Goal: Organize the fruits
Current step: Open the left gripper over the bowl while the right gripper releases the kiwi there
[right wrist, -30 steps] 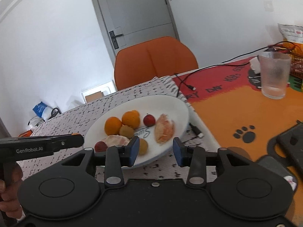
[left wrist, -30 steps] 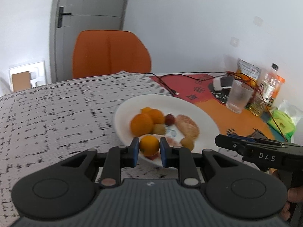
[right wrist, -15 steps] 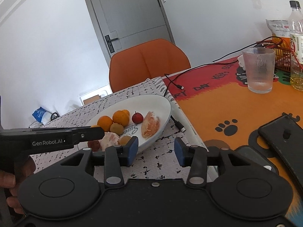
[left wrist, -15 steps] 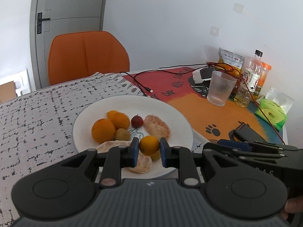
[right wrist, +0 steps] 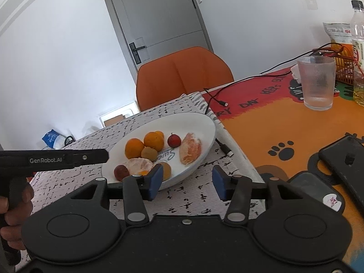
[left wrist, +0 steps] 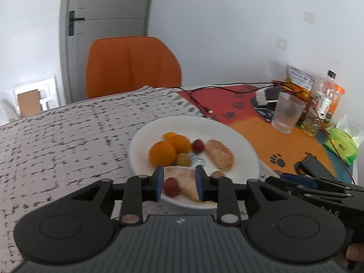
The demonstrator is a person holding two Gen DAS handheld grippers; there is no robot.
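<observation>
- Left tool (left wrist: pixel 178 183): jaws part open, empty; red fruit (left wrist: pixel 171 186) and peeled segment (left wrist: pixel 184 179) between them, on white plate (left wrist: pixel 245 157).
- Right tool (right wrist: pixel 185 185): wide open, empty, plate just ahead-left.

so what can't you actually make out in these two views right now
- Left wrist view: motion blur smears the white plate and its fruit, so the small red fruit can't be identified.
- Right wrist view: the right gripper's finger covers part of the brownish fruit and a small orange piece beside the peeled segment.
- Right wrist view: print on the plate partly hidden by fruit, unreadable.
- Bottle cut by the frame edge.
</observation>
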